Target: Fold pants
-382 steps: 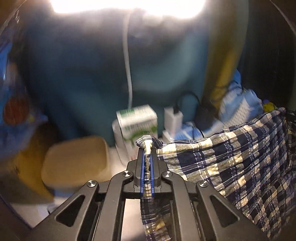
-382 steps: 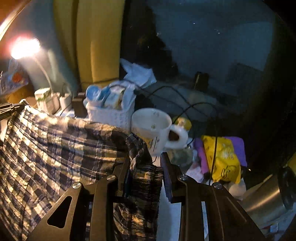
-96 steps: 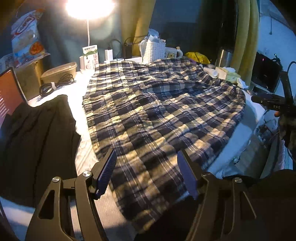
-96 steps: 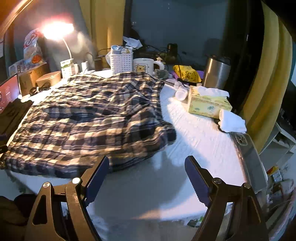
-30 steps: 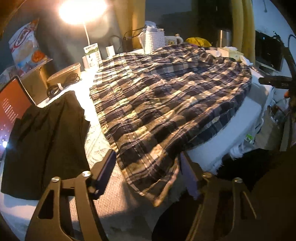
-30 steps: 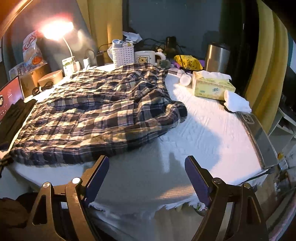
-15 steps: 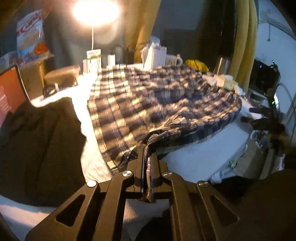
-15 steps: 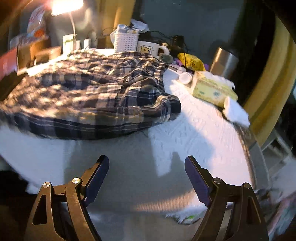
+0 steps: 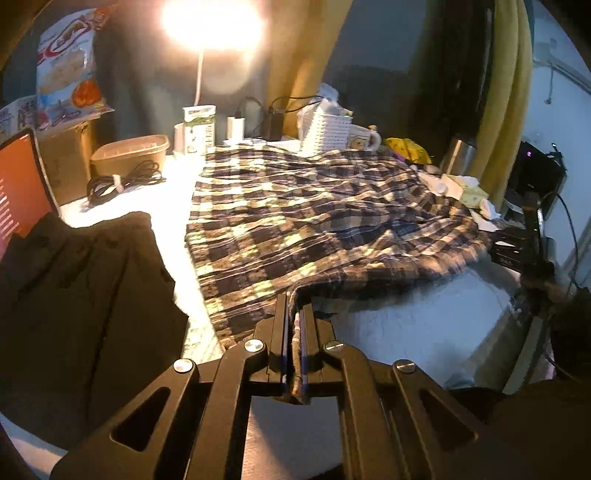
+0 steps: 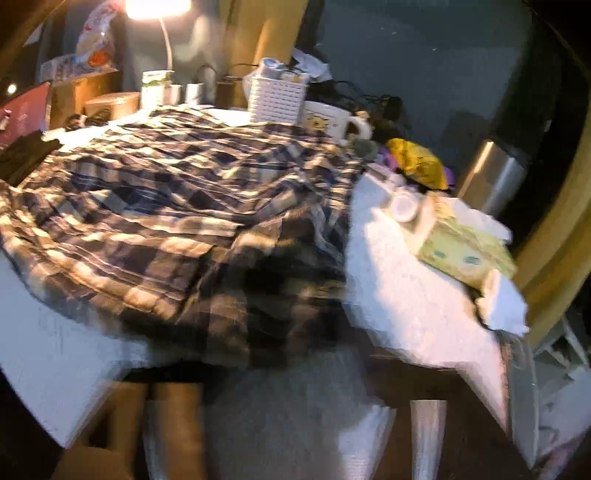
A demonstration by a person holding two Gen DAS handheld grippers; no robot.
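Observation:
The plaid pants (image 9: 314,206) lie spread over the white-covered table (image 9: 406,325). My left gripper (image 9: 294,314) is shut on their near hem corner and holds that corner a little off the table. In the left wrist view my right gripper (image 9: 498,251) is a dark shape at the pants' right edge. The right wrist view is smeared by motion. The bunched right corner of the pants (image 10: 266,295) fills the space just ahead of the right jaws, which are closing. Whether their pads press the cloth I cannot tell.
A black garment (image 9: 74,295) and a laptop (image 9: 18,184) lie on the left. At the back stand a lamp (image 9: 210,22), a brown tub (image 9: 129,151), a white basket (image 9: 328,127) and a mug (image 9: 362,138). At the right are a tissue box (image 10: 465,251) and a steel flask (image 10: 495,177).
My left gripper closed on the near hem corner and raised it. My right gripper moved in low toward the pants' right corner, and its view went blurred.

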